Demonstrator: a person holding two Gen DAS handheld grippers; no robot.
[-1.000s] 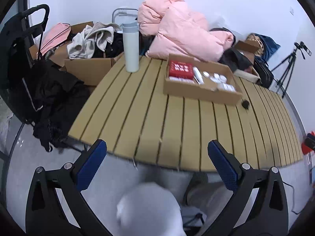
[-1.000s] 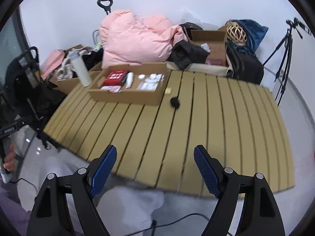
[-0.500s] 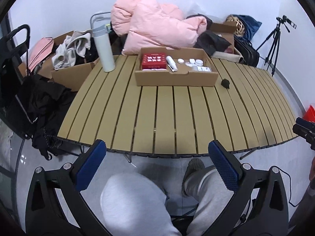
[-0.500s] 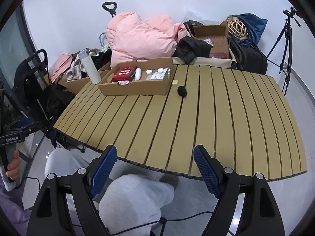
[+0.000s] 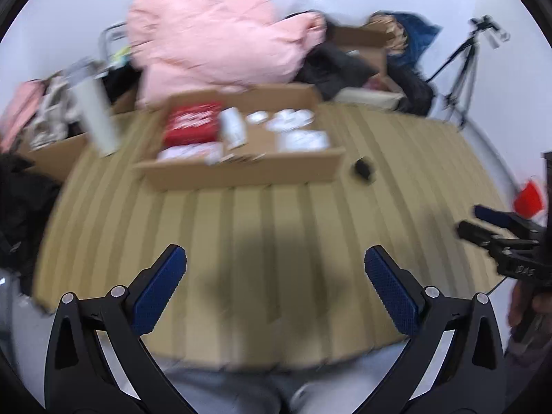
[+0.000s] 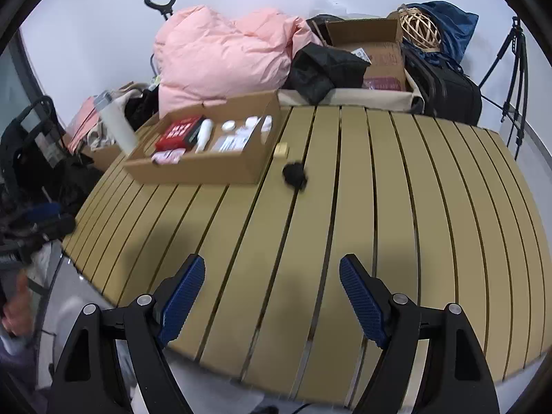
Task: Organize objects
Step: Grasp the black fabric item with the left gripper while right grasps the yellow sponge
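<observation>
Slatted wooden table [image 6: 345, 207] fills both views now, with a white wall and a heap of clutter behind it. You've got both grippers tipped down over the near edge of the tabletop.

Your left gripper [image 5: 276, 269] hangs above the near slats, jaws spread wide and nothing between the blue pads [image 5: 158, 289]. That view is smeared with blur, so small detail is hard to read.

Your right gripper [image 6: 272, 283] is over the table too, pointing down and forward, jaws well apart and empty. In the left view it pokes in from the right edge, with your hand [image 5: 528, 310] wrapped round its handle.

Now the goods: the cardboard box [image 6: 207, 169] sits at the far left of the table. Inside it, a red pack [image 6: 177, 132] lies at the left, a white tube [image 6: 204, 134] just beside it, and small white items further right. A small black object [image 6: 294, 174] rests on the slats just right of the box, and a little pale block [image 6: 281, 149] sits near the box's right wall. A white bottle [image 6: 117, 124] stands beside the box's far left corner. The pink puffy jacket [image 6: 220, 55] is piled behind the box.
</observation>
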